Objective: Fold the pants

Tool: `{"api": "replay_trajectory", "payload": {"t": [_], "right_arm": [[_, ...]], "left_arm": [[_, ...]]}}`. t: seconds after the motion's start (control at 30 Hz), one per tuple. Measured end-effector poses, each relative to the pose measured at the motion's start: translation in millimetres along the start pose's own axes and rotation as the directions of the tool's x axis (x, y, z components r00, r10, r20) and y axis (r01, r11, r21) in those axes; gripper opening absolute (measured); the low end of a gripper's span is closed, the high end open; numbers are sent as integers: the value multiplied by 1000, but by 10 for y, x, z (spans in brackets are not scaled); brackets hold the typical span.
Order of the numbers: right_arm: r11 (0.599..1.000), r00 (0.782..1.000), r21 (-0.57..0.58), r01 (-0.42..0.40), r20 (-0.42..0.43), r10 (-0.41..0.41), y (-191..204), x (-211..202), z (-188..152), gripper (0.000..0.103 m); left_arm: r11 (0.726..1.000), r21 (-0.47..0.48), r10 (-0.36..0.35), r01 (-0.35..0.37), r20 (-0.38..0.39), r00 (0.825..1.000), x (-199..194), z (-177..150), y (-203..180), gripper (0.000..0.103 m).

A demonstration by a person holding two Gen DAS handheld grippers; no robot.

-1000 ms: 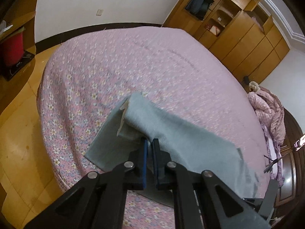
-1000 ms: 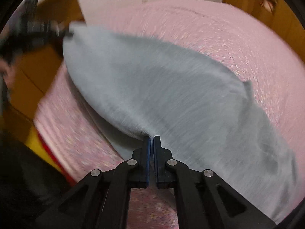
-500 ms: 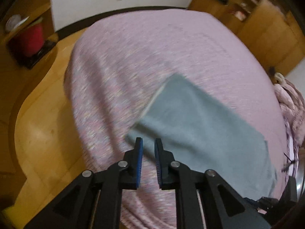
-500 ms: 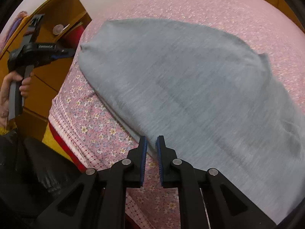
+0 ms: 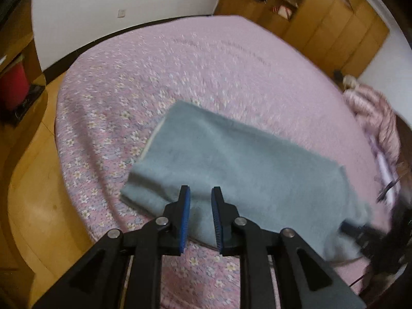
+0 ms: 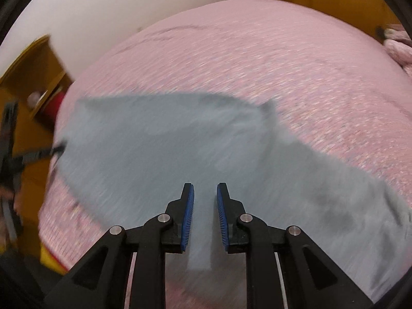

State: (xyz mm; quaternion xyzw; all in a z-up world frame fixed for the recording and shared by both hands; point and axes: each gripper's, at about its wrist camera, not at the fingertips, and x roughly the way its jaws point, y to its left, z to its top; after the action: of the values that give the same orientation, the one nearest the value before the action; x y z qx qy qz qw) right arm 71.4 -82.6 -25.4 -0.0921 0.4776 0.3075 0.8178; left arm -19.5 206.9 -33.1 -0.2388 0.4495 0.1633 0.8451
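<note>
Grey pants [image 5: 231, 170] lie folded flat on the pink floral bed [image 5: 180, 72]. My left gripper [image 5: 200, 193] is open and empty, hovering over the near edge of the pants. In the right wrist view the pants [image 6: 159, 149] spread across the near part of the bed [image 6: 283, 59]. My right gripper [image 6: 205, 190] is open and empty above the grey cloth. The left gripper [image 6: 58, 150] shows blurred at that view's left edge.
Wooden floor [image 5: 31, 180] lies left of the bed. A red object [image 5: 11, 87] stands on a low shelf at far left. Wooden wardrobes [image 5: 334, 18] line the back right. A pink quilt [image 5: 373, 118] is heaped at the bed's right.
Both grippers were shut on the pants a second ago. They let go, opened wider and drew back. The pants now lie flat on the bed.
</note>
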Motion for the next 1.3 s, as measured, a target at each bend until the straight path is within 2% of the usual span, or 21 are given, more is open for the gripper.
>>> {"api": "replay_trajectory", "payload": {"t": [0.07, 0.13, 0.17, 0.27, 0.33, 0.4, 0.5, 0.63, 0.7, 0.83, 0.87, 0.97, 1.03, 1.2, 1.3], "right_arm": [[999, 1000, 32, 9, 9, -9, -80, 104, 80, 20], [999, 1000, 40, -8, 22, 8, -95, 196, 133, 25], [999, 999, 43, -14, 33, 13, -115, 219, 168, 25], [997, 1000, 80, -21, 17, 19, -150, 161, 208, 25], [996, 999, 84, -3, 41, 0, -193, 10, 189, 25], [996, 997, 82, 22, 71, -27, -243, -145, 153, 26], [989, 990, 109, 104, 88, -114, -474, -343, 44, 33], [951, 962, 180, 250, 63, -265, -905, -517, -127, 33], [931, 954, 235, 281, 40, -298, -1141, -556, -224, 33], [903, 940, 272, 333, -18, -342, -1391, -441, -363, 33], [906, 944, 275, 322, -25, -328, -1445, -370, -411, 34], [912, 951, 305, 273, 58, -304, -1546, -407, -524, 40], [913, 956, 327, 243, 79, -283, -1593, -379, -538, 42], [922, 951, 299, 248, 106, -290, -1533, -371, -565, 43], [924, 960, 318, 214, 105, -259, -1581, -381, -544, 44]], "left_arm": [[997, 17, 81, -81, -50, 995, 177, -60, -5, 17], [994, 4, 106, -106, -38, 994, 205, -110, 71, 27], [991, 8, 135, -135, -41, 990, 194, -115, 95, 35], [975, 23, 222, -221, -55, 974, 181, -132, 145, 37], [980, -12, 198, -199, -61, 978, 114, -119, 172, 35], [986, -18, 167, -167, -34, 985, 25, -82, 152, 35], [991, 52, 119, -120, 35, 992, -143, 29, -79, 36], [993, 99, 56, -60, 44, 997, -56, 203, -364, 38], [995, 98, 28, -31, 38, 999, 15, 256, -419, 38], [993, 110, 34, -35, 13, 999, 245, 318, -508, 38], [993, 110, 38, -38, 2, 999, 298, 320, -505, 39], [994, 94, 58, -56, -25, 998, 439, 261, -479, 42], [994, 90, 56, -55, -3, 998, 459, 255, -463, 43], [989, 129, 74, -74, 2, 997, 550, 316, -565, 53], [987, 145, 70, -70, 6, 998, 587, 338, -637, 62]]}}
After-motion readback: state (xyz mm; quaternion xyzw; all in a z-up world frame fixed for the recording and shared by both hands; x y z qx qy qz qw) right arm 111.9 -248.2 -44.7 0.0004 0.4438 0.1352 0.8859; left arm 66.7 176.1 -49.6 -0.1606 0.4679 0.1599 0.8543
